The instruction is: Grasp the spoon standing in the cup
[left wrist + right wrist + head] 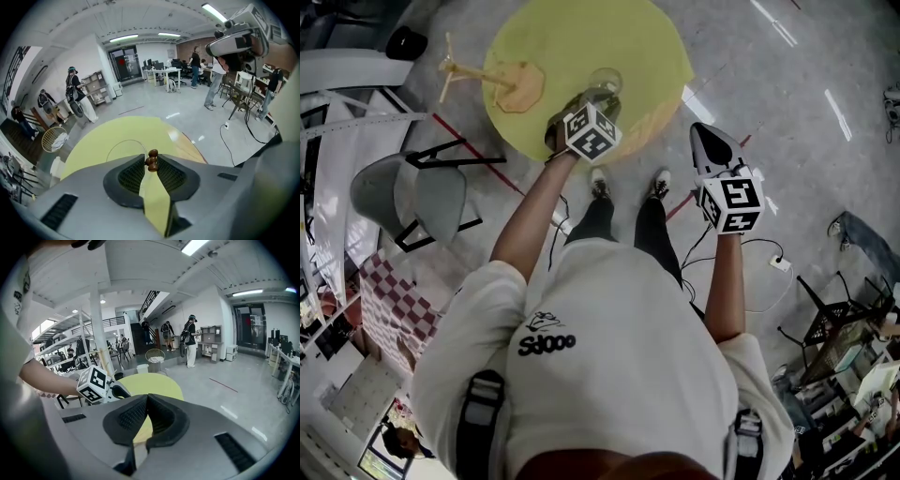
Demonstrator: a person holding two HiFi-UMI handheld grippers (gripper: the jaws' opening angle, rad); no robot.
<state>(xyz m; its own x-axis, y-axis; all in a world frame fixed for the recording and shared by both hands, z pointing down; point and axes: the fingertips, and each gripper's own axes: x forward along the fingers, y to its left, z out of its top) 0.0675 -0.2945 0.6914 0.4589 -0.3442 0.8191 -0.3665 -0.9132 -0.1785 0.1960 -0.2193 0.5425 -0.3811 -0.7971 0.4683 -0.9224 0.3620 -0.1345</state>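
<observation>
A clear glass cup [606, 81] stands near the front edge of the round yellow table [581, 37]. My left gripper [589, 98] reaches over it from the near side. In the left gripper view, the spoon's brown beaded handle end [153, 160] sits between the tips of the left gripper [152, 164]. Both pads touch it. The cup's rim [123, 141] shows as a thin arc just beyond. The rest of the spoon is hidden by the jaws. My right gripper [705, 141] hangs over the floor right of the table, its jaws [146, 399] shut on nothing.
An orange flat piece [520, 86] and a wooden stick object [455, 67] lie on the table's left side. A grey chair [412, 192] stands left of me. My feet [628, 183] are at the table's edge. Several people stand by shelves [75, 96] farther off.
</observation>
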